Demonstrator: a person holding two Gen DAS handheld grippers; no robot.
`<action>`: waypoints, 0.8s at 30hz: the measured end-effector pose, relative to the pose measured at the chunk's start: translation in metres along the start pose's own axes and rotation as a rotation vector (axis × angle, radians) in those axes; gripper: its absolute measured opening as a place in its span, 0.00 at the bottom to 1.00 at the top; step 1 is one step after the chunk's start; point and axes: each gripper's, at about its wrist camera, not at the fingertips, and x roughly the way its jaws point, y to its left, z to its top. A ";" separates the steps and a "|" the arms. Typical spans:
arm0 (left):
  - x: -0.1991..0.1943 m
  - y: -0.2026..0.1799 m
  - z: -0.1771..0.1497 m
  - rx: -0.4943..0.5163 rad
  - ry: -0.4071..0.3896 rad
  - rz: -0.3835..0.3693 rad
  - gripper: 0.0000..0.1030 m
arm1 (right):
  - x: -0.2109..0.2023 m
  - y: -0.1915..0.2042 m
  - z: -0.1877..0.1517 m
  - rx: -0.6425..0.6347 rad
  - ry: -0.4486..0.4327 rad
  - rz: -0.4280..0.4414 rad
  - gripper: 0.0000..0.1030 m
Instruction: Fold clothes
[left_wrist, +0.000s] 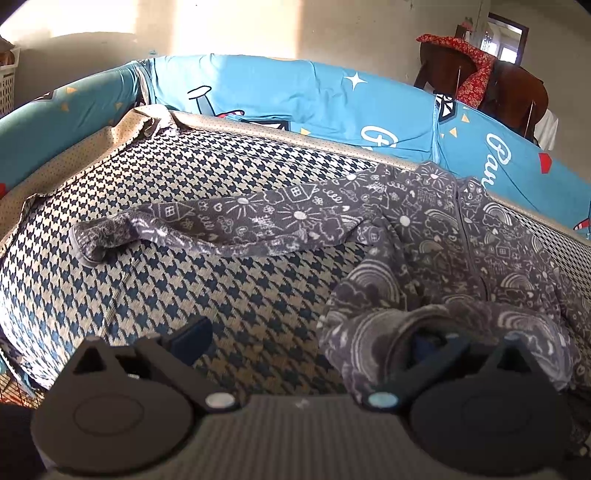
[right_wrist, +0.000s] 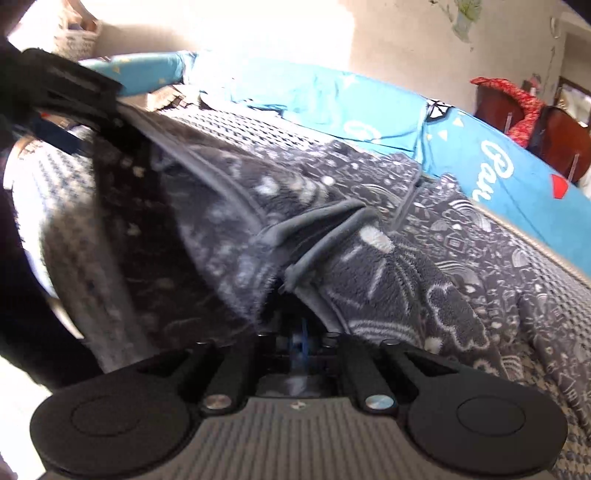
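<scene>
A grey fleece onesie (left_wrist: 424, 236) with white doodles lies on the houndstooth-patterned mattress (left_wrist: 166, 288). One limb (left_wrist: 221, 225) of it stretches out flat to the left. My left gripper (left_wrist: 312, 339) is open at the near edge, its left finger (left_wrist: 192, 336) bare over the mattress. A fold of the onesie is draped over its right finger (left_wrist: 432, 343). In the right wrist view my right gripper (right_wrist: 291, 291) is shut on the onesie (right_wrist: 369, 258) at its grey-trimmed edge (right_wrist: 317, 229). That edge is lifted, and cloth hides the fingertips. The left gripper (right_wrist: 66, 88) shows at the top left, against the same cloth.
Blue cartoon-print bedding (left_wrist: 295, 96) rises along the far and left sides of the mattress. A dark wooden chair (left_wrist: 509, 85) with a red cloth (left_wrist: 465, 55) stands at the back right. A white lattice basket (left_wrist: 7, 77) sits at the far left by the wall.
</scene>
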 end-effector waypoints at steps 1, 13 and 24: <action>0.000 0.000 0.000 0.000 -0.001 -0.001 1.00 | -0.002 -0.003 0.000 0.024 -0.006 0.023 0.11; 0.000 0.001 -0.008 0.010 0.016 0.018 1.00 | -0.021 -0.021 -0.002 0.210 -0.042 0.222 0.20; -0.001 0.008 -0.023 -0.013 0.047 0.047 1.00 | -0.020 -0.018 -0.006 0.210 -0.037 0.254 0.28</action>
